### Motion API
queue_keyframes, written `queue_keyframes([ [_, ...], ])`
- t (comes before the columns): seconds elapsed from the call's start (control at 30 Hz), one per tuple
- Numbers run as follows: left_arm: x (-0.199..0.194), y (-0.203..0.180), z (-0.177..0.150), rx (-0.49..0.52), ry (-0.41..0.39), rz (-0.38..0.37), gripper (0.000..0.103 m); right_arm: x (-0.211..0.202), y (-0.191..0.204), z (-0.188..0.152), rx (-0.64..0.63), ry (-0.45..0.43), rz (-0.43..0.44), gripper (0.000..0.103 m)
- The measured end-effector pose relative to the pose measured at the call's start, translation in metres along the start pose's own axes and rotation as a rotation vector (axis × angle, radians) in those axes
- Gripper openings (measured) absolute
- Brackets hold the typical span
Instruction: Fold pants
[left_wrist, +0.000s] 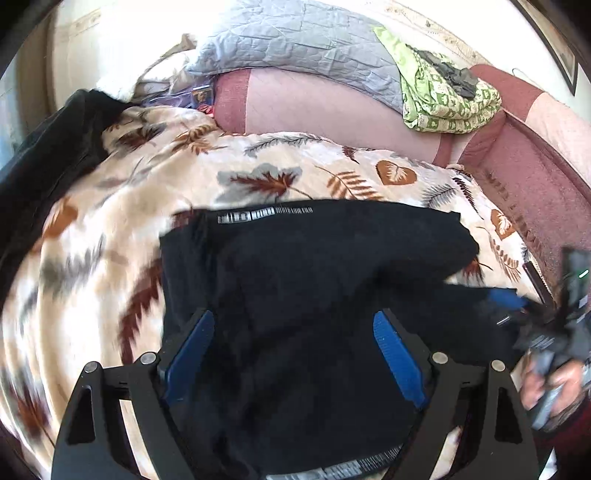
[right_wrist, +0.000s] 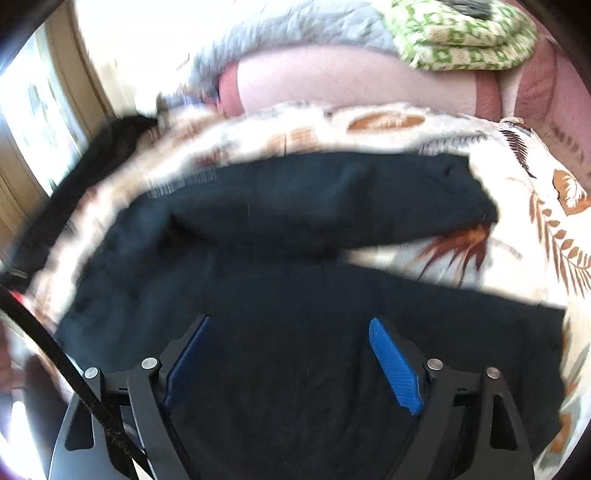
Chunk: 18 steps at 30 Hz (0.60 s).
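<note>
Lying on 1 leaf-print blanket, 1 pair of black pants bore unreadable white lettering while the left gripper and right gripper hovered spread, pinching nothing.

Both wrist views close above pants, facing pillows

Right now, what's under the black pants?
The pants lie on a cream blanket with leaf prints, which shows all around them. Whatever the blanket covers can't be seen. Both grippers, left and right, hang open above the pants.
</note>
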<state>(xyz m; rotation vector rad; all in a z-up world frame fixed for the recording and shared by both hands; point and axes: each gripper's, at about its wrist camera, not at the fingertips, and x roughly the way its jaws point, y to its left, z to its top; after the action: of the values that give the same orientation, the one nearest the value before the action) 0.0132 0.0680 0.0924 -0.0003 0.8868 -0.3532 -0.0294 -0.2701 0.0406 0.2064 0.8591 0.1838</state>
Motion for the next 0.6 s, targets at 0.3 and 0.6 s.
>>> queue_keyframes([
  [0.3,0.122,0.023,0.095,0.150,0.144,-0.026,0.088,0.049,-0.070,0.125,-0.147,0.109,-0.182,0.089],
  [0.6,0.207,0.041,0.115,0.202,0.281,-0.120,0.090,0.141,-0.090,0.182,-0.246,0.239,-0.165,0.088],
])
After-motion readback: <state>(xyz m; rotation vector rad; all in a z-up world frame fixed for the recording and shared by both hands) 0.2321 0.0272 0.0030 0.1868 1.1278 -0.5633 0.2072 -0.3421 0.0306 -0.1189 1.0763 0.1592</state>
